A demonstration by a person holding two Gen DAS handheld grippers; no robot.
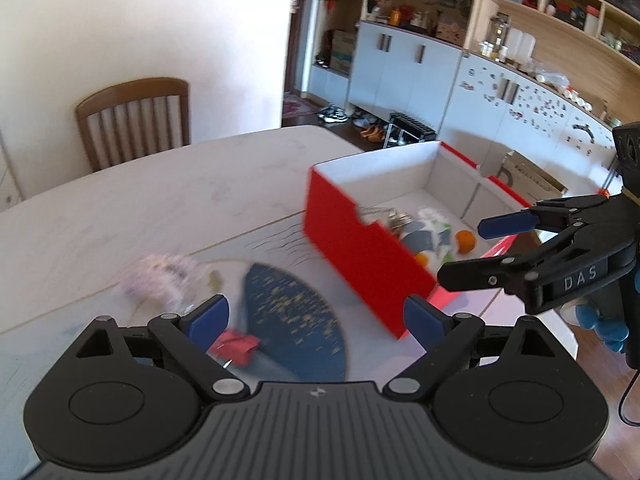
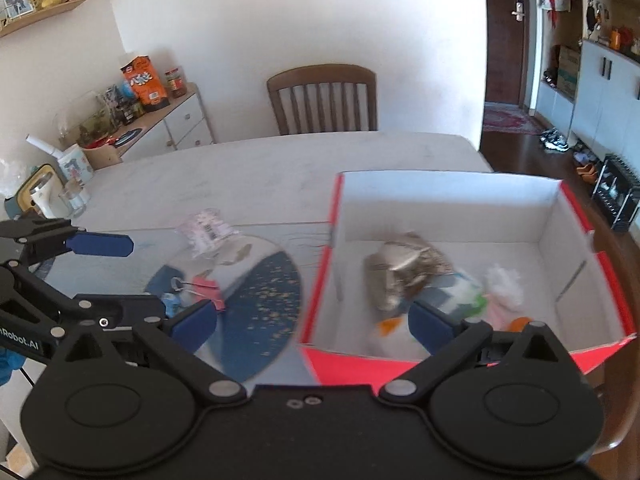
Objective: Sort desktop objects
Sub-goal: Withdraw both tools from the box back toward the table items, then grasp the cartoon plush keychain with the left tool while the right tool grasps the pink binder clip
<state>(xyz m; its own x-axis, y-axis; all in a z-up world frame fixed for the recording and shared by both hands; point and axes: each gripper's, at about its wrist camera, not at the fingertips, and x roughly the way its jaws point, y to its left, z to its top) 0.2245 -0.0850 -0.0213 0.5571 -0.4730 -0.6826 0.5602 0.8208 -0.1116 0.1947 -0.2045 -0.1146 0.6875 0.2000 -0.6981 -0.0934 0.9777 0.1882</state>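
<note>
Both jaws are held wide open with nothing in them. Under the left gripper a blue fan and a red clip are seen on the table. At two o'clock, the right gripper is held over the red box. Small things are kept inside the box.

Motion blur smears the box's contents beyond telling.
</note>
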